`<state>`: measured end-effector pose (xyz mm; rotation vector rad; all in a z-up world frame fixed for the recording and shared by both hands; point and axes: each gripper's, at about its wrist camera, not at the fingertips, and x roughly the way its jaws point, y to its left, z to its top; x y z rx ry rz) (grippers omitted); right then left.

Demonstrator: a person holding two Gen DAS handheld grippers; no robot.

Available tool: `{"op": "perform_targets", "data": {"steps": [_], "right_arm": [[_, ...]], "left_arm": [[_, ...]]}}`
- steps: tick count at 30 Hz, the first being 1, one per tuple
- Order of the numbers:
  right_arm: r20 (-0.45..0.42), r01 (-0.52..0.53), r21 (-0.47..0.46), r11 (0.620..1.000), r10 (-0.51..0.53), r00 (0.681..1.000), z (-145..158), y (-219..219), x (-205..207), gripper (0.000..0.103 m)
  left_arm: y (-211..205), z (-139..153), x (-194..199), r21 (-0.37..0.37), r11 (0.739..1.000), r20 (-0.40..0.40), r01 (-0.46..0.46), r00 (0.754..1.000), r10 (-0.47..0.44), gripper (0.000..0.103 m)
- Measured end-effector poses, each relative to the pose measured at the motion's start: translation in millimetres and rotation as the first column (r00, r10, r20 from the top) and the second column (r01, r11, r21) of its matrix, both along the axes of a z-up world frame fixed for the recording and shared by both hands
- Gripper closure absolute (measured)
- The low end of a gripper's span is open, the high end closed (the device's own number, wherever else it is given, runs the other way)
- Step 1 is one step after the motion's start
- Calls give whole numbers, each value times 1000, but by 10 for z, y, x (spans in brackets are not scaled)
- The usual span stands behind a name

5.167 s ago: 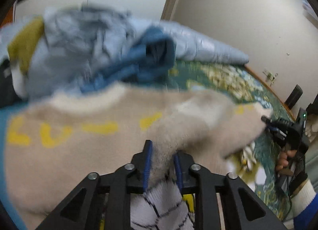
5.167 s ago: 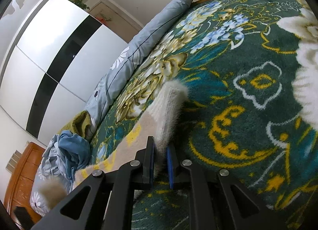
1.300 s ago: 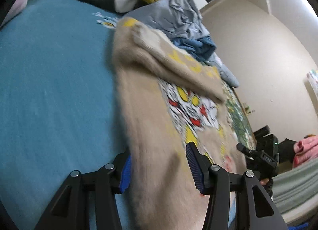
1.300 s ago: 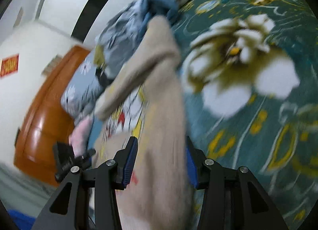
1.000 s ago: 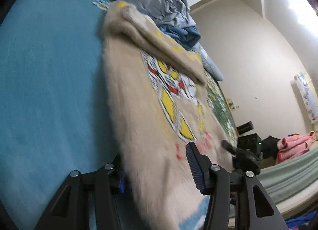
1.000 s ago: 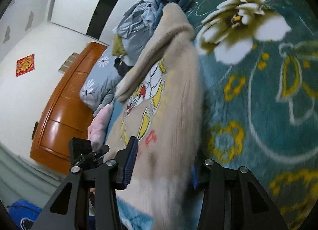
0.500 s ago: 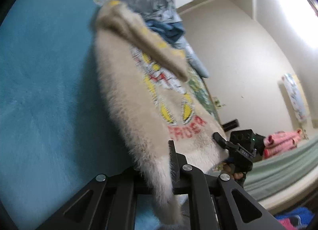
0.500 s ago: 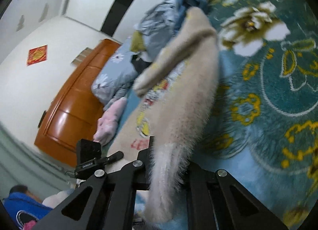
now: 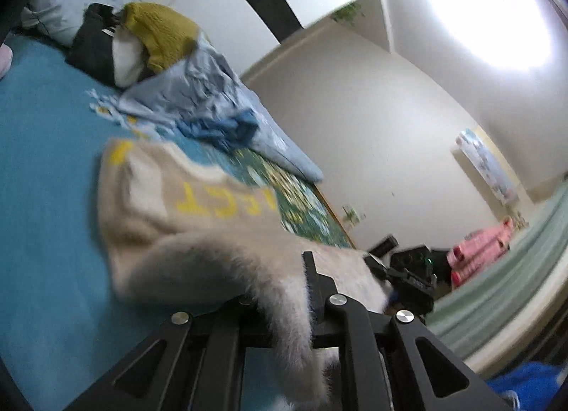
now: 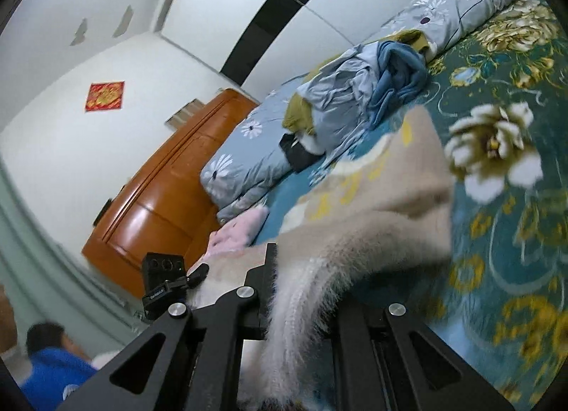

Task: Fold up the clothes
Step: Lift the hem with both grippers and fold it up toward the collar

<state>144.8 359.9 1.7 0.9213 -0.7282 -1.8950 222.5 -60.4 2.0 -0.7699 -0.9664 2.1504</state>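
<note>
A fuzzy beige sweater (image 9: 198, 219) with yellow letters lies on the bed, its hem lifted off the blanket. My left gripper (image 9: 284, 290) is shut on the left hem corner, fur hanging through the jaws. My right gripper (image 10: 301, 286) is shut on the right hem corner of the sweater (image 10: 390, 205). Each gripper shows in the other's view: the right gripper (image 9: 408, 276) and the left gripper (image 10: 167, 286). The sweater's back with the lettering faces up.
A pile of unfolded clothes (image 9: 184, 91) in blue, grey, mustard and black lies beyond the collar, also in the right wrist view (image 10: 362, 91). A pink garment (image 10: 238, 233) sits near the wooden headboard (image 10: 163, 205). The bed blanket (image 10: 514, 233) is teal with flowers.
Both grippers closed on the hem corners and raised the hem, carrying it up toward the collar. The printed front has turned out of sight and the lettered back now shows.
</note>
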Motion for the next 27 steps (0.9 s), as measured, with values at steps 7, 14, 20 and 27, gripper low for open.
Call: {"op": "perform_targets", "data": {"steps": [7, 14, 20, 27], "right_arm": [[80, 37, 17, 999, -39, 996, -6, -191, -836, 94], [147, 54, 117, 992, -71, 987, -206, -496, -1631, 93], [250, 91, 123, 988, -120, 961, -590, -527, -1988, 88], [237, 134, 23, 991, -136, 962, -551, -430, -1958, 44]], "left_arm": [[-217, -159, -865, 30, 997, 58, -74, 996, 72, 90], [-366, -552, -1612, 63, 986, 198, -154, 970, 139, 90], [-316, -818, -1838, 45, 980, 263, -194, 949, 176, 80], [-454, -719, -1665, 143, 963, 197, -230, 960, 200, 37]]}}
